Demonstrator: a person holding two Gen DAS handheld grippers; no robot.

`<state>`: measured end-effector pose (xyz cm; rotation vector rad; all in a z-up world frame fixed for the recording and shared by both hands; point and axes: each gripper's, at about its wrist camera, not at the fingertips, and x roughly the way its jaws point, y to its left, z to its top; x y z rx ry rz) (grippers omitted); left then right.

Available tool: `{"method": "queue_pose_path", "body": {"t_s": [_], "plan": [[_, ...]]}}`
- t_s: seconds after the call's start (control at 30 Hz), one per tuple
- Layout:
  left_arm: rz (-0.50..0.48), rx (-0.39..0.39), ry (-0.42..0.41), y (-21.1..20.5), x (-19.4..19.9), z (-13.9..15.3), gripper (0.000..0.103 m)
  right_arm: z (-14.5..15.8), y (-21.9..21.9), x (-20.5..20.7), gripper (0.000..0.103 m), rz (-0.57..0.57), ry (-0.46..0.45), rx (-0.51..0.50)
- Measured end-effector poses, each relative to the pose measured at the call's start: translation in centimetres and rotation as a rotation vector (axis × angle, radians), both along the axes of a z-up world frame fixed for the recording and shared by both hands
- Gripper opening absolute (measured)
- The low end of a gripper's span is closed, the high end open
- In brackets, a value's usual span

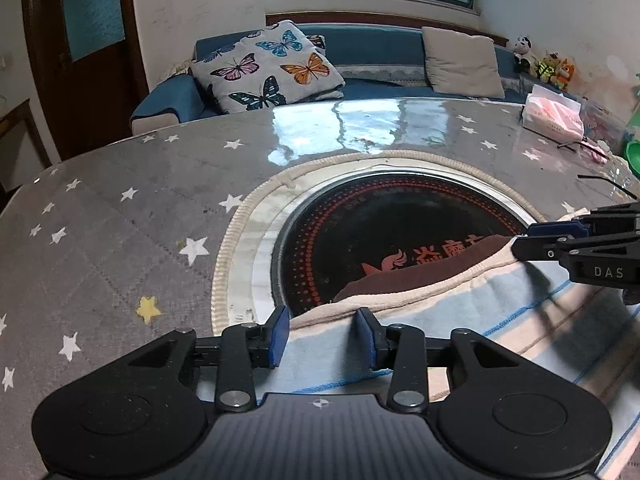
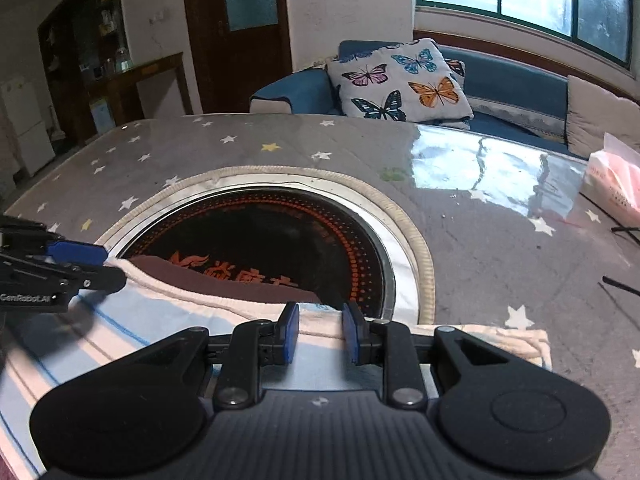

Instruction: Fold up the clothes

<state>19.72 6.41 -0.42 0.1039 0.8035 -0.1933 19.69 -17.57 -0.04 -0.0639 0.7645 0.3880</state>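
Note:
A light blue and cream striped garment (image 1: 400, 344) (image 2: 160, 320) lies flat on the table. Its cream ribbed collar (image 1: 440, 284), brown inside, reaches over the black round hotplate (image 1: 400, 216) (image 2: 260, 232). My left gripper (image 1: 322, 336) (image 2: 108, 266) hangs over the garment's left shoulder edge. Its blue pads stand apart and the cloth lies flat beneath them. My right gripper (image 2: 320, 334) (image 1: 520, 240) sits at the collar's right end. Its pads are parted by a narrower gap, and nothing looks pinched. Both point down and forward.
The table wears a grey cover with stars (image 1: 120, 240) under glossy plastic. A pink tissue pack (image 1: 554, 116) (image 2: 616, 184), thin black cables (image 1: 600, 180) and a green bowl (image 1: 634, 156) sit at the far right. A blue sofa (image 1: 372, 52) with a butterfly cushion (image 1: 264, 68) stands behind.

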Motion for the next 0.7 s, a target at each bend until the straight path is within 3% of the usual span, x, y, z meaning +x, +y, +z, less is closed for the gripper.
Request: {"method": "queue_pose_path", "body": {"t_s": [0.13, 0.2, 0.3, 0.4, 0.47, 0.7], "plan": [[0.019, 0.002, -0.025, 0.9, -0.8, 1.0, 0.04, 1.0, 0.4, -0.9, 0.026, 0.011, -0.023, -0.017], [0.035, 0.003, -0.039, 1.6, -1.5, 1.5, 0.042, 1.7, 0.8, -1.8, 0.033, 0.028, -0.042, -0.025], [0.069, 0.009, -0.054, 3.0, -2.8, 2.2, 0.05, 2.4, 1.6, -3.3, 0.036, 0.065, -0.058, -0.033], [0.11, 0.018, -0.06, 4.6, -4.3, 2.6, 0.065, 2.9, 3.4, -5.5, 0.042, 0.149, -0.065, -0.043], [0.148, 0.022, -0.061, 5.8, -5.4, 2.8, 0.082, 2.9, 5.0, -7.2, 0.044, 0.221, -0.073, -0.062], [0.253, -0.012, -0.052, 9.4, -8.6, 3.1, 0.092, 2.5, 11.2, -12.3, 0.05, 0.468, -0.099, -0.096]]}}
